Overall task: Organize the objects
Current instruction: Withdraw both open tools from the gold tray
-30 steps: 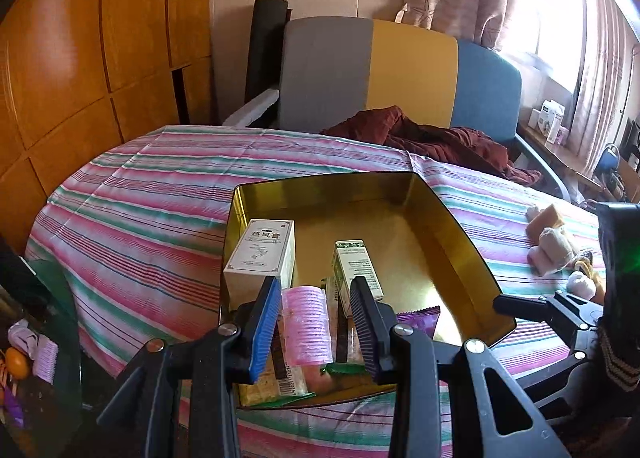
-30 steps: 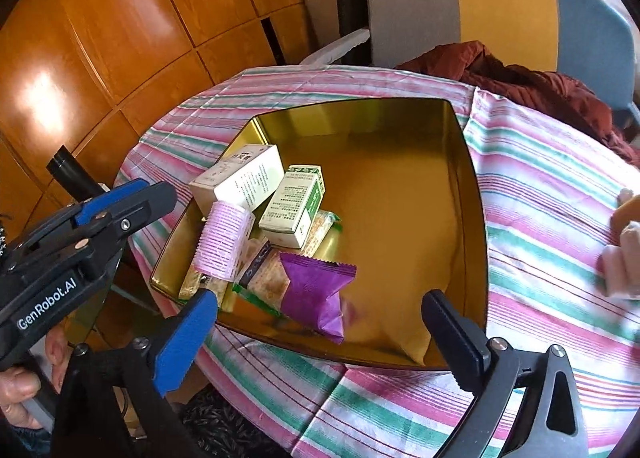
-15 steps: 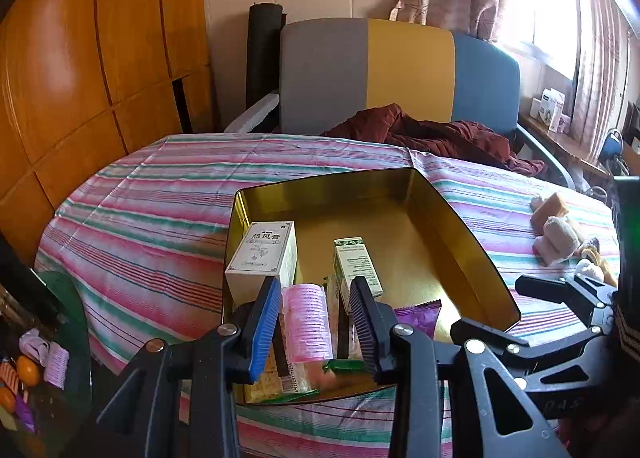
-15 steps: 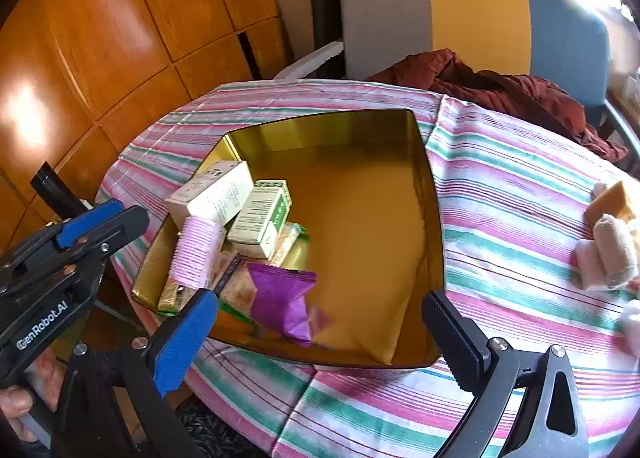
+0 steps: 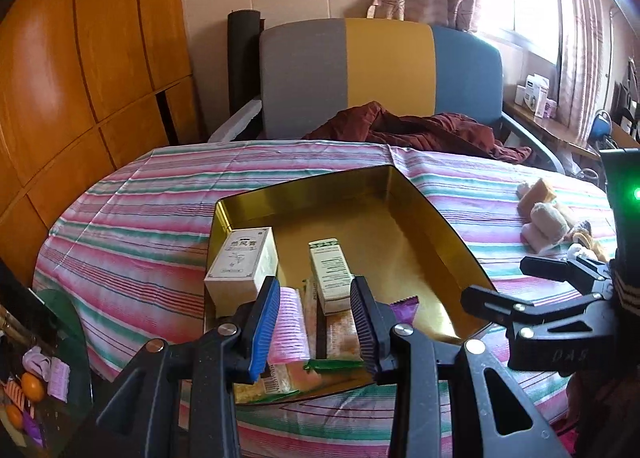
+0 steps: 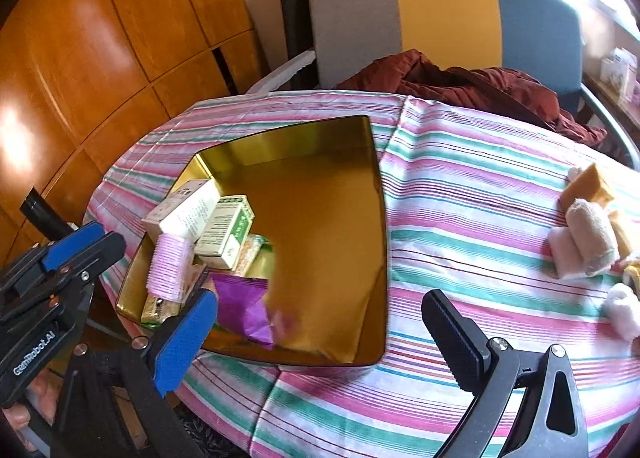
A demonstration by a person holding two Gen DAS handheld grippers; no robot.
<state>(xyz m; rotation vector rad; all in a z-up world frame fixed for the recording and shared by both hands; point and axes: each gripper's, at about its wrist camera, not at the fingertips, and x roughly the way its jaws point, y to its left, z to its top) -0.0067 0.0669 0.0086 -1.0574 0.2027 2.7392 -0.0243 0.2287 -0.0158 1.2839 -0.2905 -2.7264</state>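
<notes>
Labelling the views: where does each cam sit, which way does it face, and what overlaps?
Left wrist: on the left hand-held gripper, angled down over the near edge of the gold tin toward the chair; its own narrow-set fingers and the right hand-held gripper show.
Right wrist: on the right hand-held gripper, angled down at the tin from its right; its own wide-open fingers, the left hand-held gripper and a hand show.
Shared: tin, pink roller, striped cloth, chair.
</notes>
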